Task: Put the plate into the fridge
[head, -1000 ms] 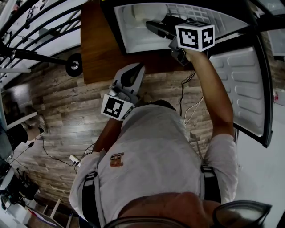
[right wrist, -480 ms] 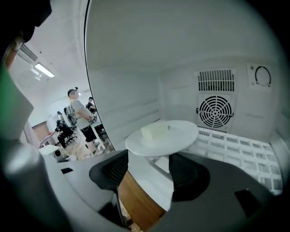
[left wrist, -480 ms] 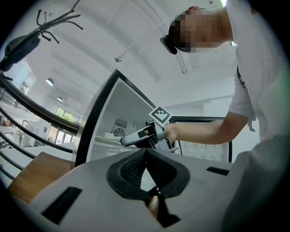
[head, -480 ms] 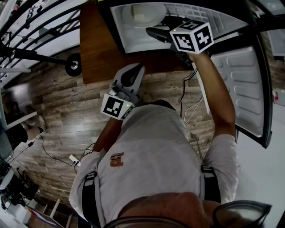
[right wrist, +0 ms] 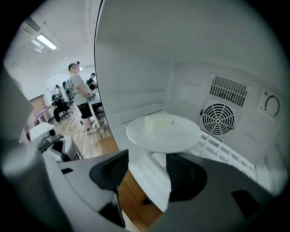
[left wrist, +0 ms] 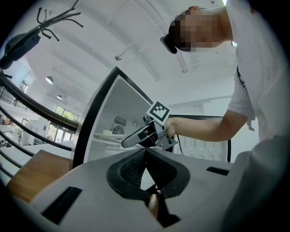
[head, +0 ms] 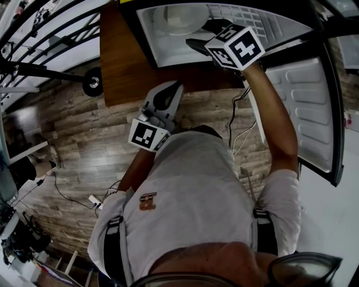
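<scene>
The white plate lies on the wire shelf inside the open fridge, with a pale block on top of it. It shows in the head view as a white disc at the fridge's back left. My right gripper stands open just in front of the plate's near rim, with nothing between its fingers. In the head view the right gripper is at the fridge's opening. My left gripper is shut on nothing. The left gripper is held low near my chest, pointing at the fridge.
The fridge door stands swung open at the right. A brown wooden top lies left of the fridge. A round fan grille is set in the fridge's back wall. Cables trail on the wooden floor. People stand far off.
My right gripper has drawn back a little from the plate and turned, so more of the plate shows on the shelf. The left gripper has hardly moved.
</scene>
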